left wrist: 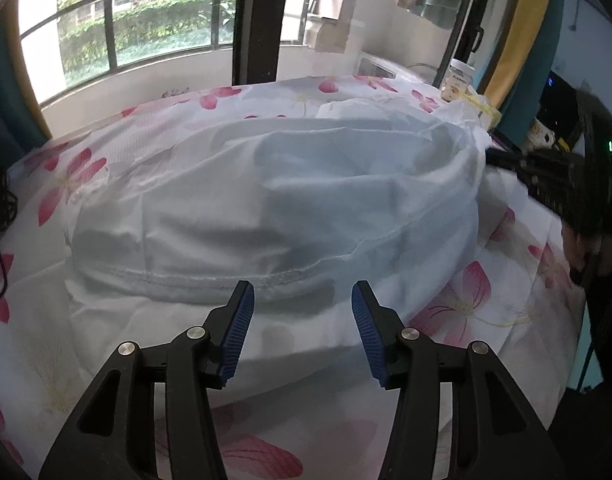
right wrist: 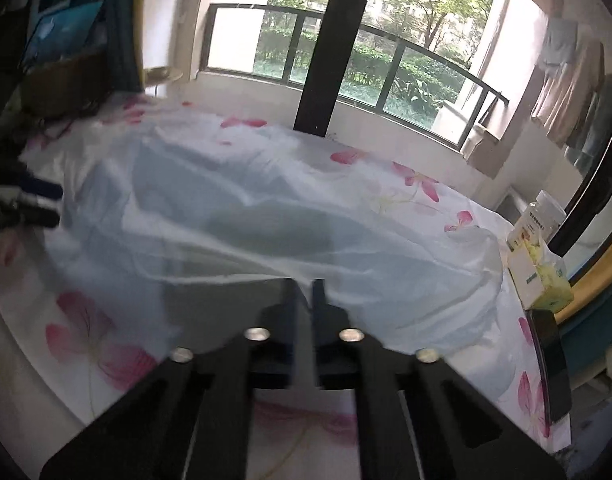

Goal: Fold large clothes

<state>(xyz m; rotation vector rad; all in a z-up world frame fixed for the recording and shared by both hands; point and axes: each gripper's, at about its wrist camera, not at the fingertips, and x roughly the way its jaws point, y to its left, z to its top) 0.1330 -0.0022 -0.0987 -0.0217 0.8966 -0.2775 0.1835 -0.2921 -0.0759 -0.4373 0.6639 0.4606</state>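
A large white garment [left wrist: 274, 208] lies crumpled on a bed with a pink-flower sheet [left wrist: 469, 300]. Its stitched hem runs just beyond my left gripper [left wrist: 302, 294], which is open and empty, hovering above the sheet. In the right wrist view the garment [right wrist: 266, 216] spreads across the bed, and my right gripper [right wrist: 304, 286] is shut on a fold of its near edge, lifting it slightly. The right gripper also shows in the left wrist view [left wrist: 545, 176] at the garment's right side. The left gripper shows blurred at the left edge of the right wrist view [right wrist: 22, 204].
A window with a dark railing [left wrist: 146, 12] stands behind the bed. A jar [right wrist: 541, 216] and a tissue box [right wrist: 537, 272] sit at the bed's right edge, next to a dark phone [right wrist: 549, 364]. A basket [right wrist: 66, 80] stands at the far left.
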